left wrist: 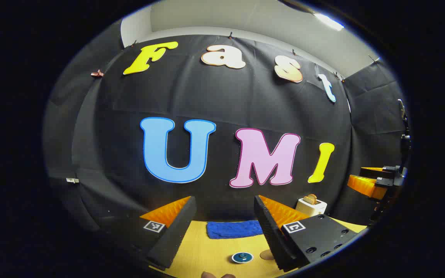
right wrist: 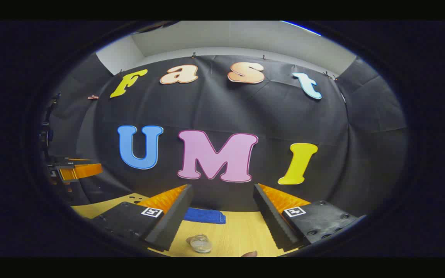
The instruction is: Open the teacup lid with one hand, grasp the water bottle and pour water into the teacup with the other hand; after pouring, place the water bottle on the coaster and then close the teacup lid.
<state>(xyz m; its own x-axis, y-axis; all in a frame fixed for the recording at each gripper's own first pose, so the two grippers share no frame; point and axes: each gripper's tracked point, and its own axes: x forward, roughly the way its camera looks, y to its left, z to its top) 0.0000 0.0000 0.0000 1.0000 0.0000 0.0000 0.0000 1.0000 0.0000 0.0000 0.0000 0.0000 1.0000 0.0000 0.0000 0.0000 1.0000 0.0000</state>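
Taking the blue towel (left wrist: 233, 229) at the back of the yellow table (left wrist: 203, 255) as the mark, the left gripper (left wrist: 224, 227) hangs above the table with its fingers spread wide and nothing between them. I take that height as a waiting stance from which either hand can drop onto its object. In the left gripper view, in front of the towel and nearer the holder, sits a small round dark-blue piece with a knob, which I judge to be the teacup lid (left wrist: 242, 257); whether the cup is beneath it I cannot tell. Just right of the lid, half hidden by a finger, a flat brown disc looks like the coaster (left wrist: 267, 254), probably kept close so the bottle has a short trip after pouring. Right of the towel and farther back stands a white toaster (left wrist: 311, 205), apart from the job. In the right gripper view the right gripper (right wrist: 222, 226) is likewise wide open and empty, raised over the table. In front of the towel and a little right of its near edge, a small clear vessel (right wrist: 200, 243) stands between that gripper's fingers; I judge it the water bottle seen from above, though it is too small to be sure. No step of the task looks begun.
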